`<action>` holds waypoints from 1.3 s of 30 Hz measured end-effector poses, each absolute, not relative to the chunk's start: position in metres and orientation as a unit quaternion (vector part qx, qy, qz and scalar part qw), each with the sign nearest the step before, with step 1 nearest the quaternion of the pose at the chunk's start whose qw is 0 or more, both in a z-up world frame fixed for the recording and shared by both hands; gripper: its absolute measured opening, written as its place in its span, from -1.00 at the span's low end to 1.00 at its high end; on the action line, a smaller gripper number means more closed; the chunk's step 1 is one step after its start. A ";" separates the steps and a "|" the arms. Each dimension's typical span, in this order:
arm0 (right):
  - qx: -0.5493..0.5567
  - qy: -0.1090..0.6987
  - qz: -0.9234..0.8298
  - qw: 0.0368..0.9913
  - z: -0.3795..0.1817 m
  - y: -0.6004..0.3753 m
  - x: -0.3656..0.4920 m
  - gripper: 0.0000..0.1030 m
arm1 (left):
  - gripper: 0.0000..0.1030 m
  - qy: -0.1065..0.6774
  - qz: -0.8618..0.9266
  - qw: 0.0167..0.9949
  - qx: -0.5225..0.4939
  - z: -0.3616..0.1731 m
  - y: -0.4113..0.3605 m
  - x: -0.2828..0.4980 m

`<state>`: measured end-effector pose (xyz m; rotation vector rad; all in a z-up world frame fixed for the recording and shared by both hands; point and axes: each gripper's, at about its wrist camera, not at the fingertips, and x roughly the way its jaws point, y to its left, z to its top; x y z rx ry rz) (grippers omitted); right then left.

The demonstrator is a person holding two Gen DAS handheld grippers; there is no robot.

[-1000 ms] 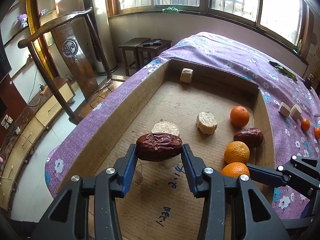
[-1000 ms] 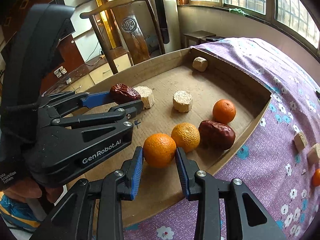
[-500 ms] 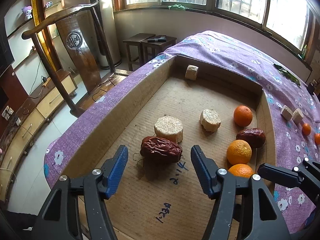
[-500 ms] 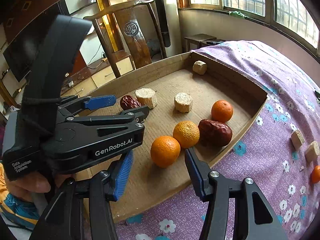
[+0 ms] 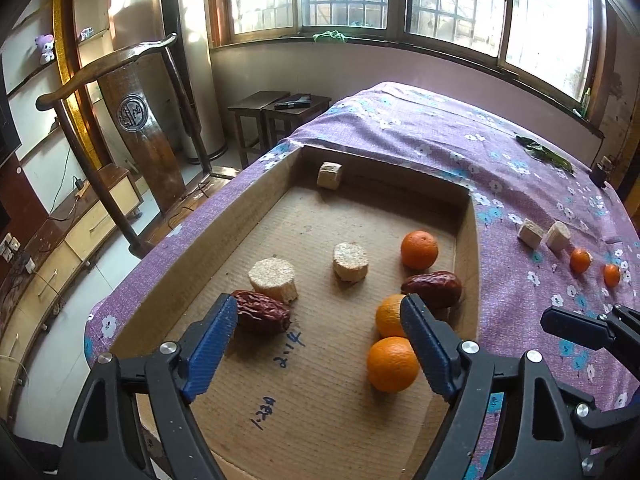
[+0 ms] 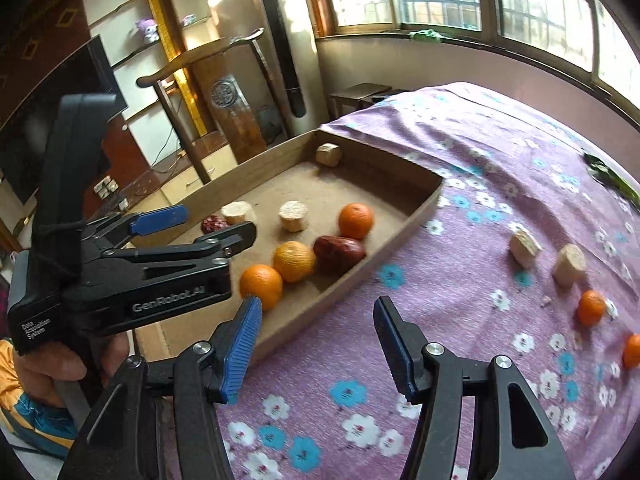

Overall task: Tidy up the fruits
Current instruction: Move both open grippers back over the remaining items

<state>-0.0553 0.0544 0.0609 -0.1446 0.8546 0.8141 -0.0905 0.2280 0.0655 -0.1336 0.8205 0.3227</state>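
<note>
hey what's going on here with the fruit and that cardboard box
A person holding a gripper in each hand is sorting fruit into a cardboard tray on a purple flowered cloth. Both grippers have just been opening and hold nothing: the left gripper has a red date lying loose by it, and the right gripper is over the cloth, clear of the nearest orange. Three oranges and two dates are in the tray. Two small oranges remain on the cloth.

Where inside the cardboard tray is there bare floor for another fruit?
Bare floor lies between the far cube and the two cylinders. The handwritten near end of the tray is free too. The right wall is crowded with oranges and a date.
</note>
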 end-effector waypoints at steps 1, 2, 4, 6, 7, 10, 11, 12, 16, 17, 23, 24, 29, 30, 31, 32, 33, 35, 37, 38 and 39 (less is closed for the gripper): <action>-0.066 0.402 0.378 0.831 0.062 0.048 -0.054 0.23 | 0.61 0.396 0.150 0.904 -0.062 0.067 0.222 -0.089; -0.062 0.402 0.372 0.834 0.062 0.041 -0.053 0.23 | 0.61 0.396 0.145 0.905 -0.060 0.068 0.217 -0.087; -0.053 0.404 0.359 0.840 0.062 0.027 -0.049 0.25 | 0.61 0.395 0.131 0.907 -0.057 0.070 0.204 -0.084; -0.046 0.405 0.347 0.844 0.062 0.015 -0.046 0.28 | 0.61 0.394 0.116 0.910 -0.054 0.071 0.190 -0.080; -0.042 0.406 0.341 0.847 0.061 0.007 -0.045 0.28 | 0.61 0.395 0.111 0.911 -0.052 0.072 0.184 -0.078; -0.033 0.407 0.326 0.852 0.062 -0.010 -0.042 0.28 | 0.61 0.395 0.094 0.913 -0.042 0.072 0.164 -0.071; -0.032 0.408 0.321 0.854 0.061 -0.016 -0.042 0.28 | 0.61 0.395 0.089 0.913 -0.039 0.073 0.158 -0.069; -0.031 0.408 0.316 0.856 0.061 -0.022 -0.041 0.28 | 0.61 0.395 0.083 0.914 -0.036 0.073 0.151 -0.067; -0.020 0.411 0.295 0.862 0.059 -0.047 -0.036 0.31 | 0.61 0.401 0.062 0.914 -0.029 0.071 0.128 -0.056; -0.017 0.413 0.290 0.863 0.058 -0.053 -0.035 0.32 | 0.61 0.402 0.057 0.913 -0.027 0.070 0.122 -0.054; -0.001 0.420 0.264 0.869 0.052 -0.086 -0.026 0.35 | 0.61 0.412 0.027 0.911 -0.015 0.064 0.093 -0.039; 0.001 0.421 0.260 0.869 0.050 -0.091 -0.025 0.35 | 0.61 0.415 0.022 0.909 -0.013 0.062 0.089 -0.036; 0.015 0.429 0.246 0.869 0.044 -0.112 -0.014 0.35 | 0.61 0.434 -0.004 0.901 -0.011 0.051 0.071 -0.012; 0.017 0.430 0.244 0.869 0.043 -0.115 -0.011 0.35 | 0.61 0.438 -0.008 0.899 -0.014 0.050 0.069 -0.006; 0.019 0.431 0.244 0.869 0.042 -0.117 -0.009 0.35 | 0.61 0.439 -0.012 0.898 -0.015 0.049 0.066 -0.001; 0.020 0.431 0.243 0.869 0.041 -0.119 -0.007 0.35 | 0.61 0.440 -0.014 0.898 -0.014 0.048 0.064 0.005; 0.022 0.432 0.242 0.869 0.040 -0.121 -0.004 0.35 | 0.61 0.443 -0.010 0.896 -0.012 0.046 0.063 0.012; 0.024 0.435 0.240 0.867 0.038 -0.124 0.001 0.35 | 0.61 0.448 -0.010 0.894 -0.014 0.043 0.061 0.025; 0.027 0.438 0.240 0.866 0.036 -0.127 0.005 0.35 | 0.61 0.453 -0.013 0.891 -0.019 0.038 0.059 0.040; 0.028 0.439 0.240 0.865 0.035 -0.128 0.007 0.35 | 0.61 0.456 -0.014 0.890 -0.019 0.036 0.059 0.046; 0.029 0.440 0.239 0.865 0.034 -0.129 0.009 0.35 | 0.61 0.459 -0.014 0.888 -0.020 0.034 0.059 0.053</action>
